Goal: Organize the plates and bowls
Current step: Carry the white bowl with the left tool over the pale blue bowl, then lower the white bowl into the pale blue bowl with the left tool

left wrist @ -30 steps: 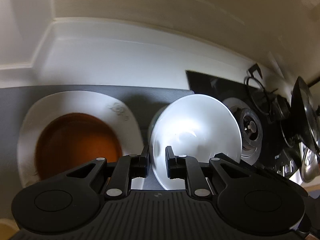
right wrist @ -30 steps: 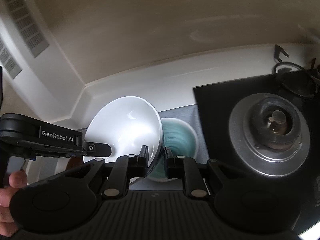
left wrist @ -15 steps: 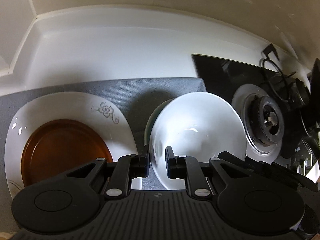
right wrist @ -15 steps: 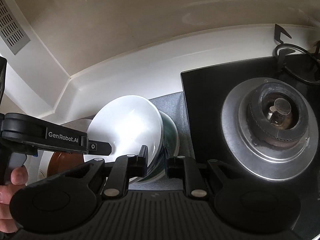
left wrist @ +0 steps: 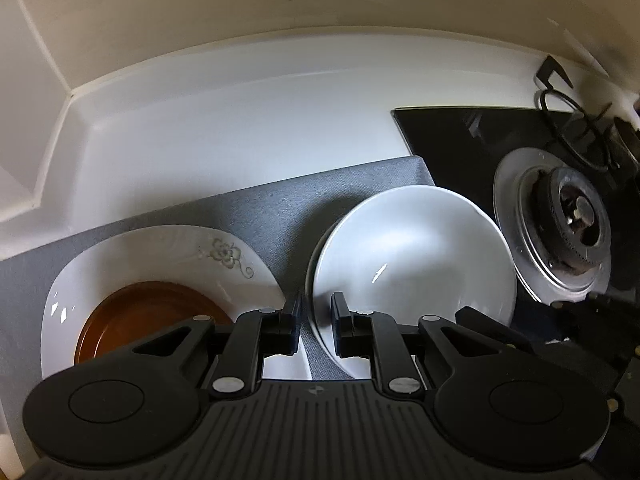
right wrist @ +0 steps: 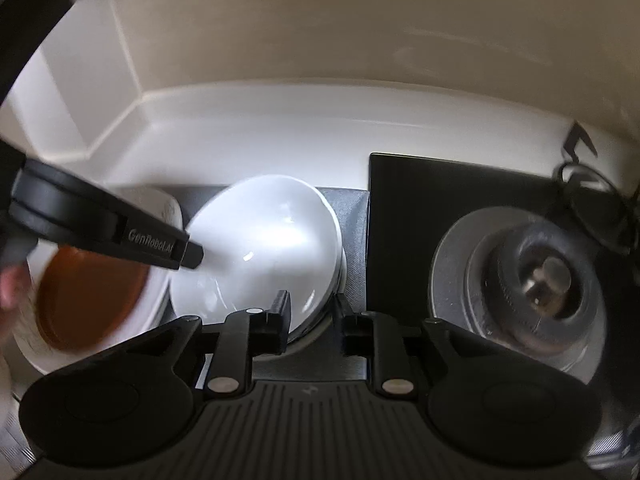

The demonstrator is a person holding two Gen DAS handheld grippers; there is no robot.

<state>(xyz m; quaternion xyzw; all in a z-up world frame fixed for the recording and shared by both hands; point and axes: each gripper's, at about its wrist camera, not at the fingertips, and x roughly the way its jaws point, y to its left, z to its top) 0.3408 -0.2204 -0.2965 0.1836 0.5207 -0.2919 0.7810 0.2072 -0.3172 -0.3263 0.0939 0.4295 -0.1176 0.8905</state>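
I am working at a white kitchen counter [left wrist: 248, 120] in a corner, with a grey mat [left wrist: 280, 216] lying beside a black gas stove [right wrist: 400, 232]. The white bowl [right wrist: 264, 248] is now sitting down in the bowl under it on the mat; a second ago I was holding it tilted above a teal bowl, which is now almost hidden, only a rim edge showing. My right gripper [right wrist: 312, 320] has just been opening: its jaws are standing apart around the near rim, and I cannot see the pads pressing. My left gripper [left wrist: 316, 328] is clamping the bowl's opposite rim, unchanged. I judge the nesting done and the left release as the remaining step. Just beside the bowls, a flowered white plate [left wrist: 224, 256] is carrying a brown dish [left wrist: 148, 312]. The left gripper's arm is reading "GenRobot.AI" in the right view.
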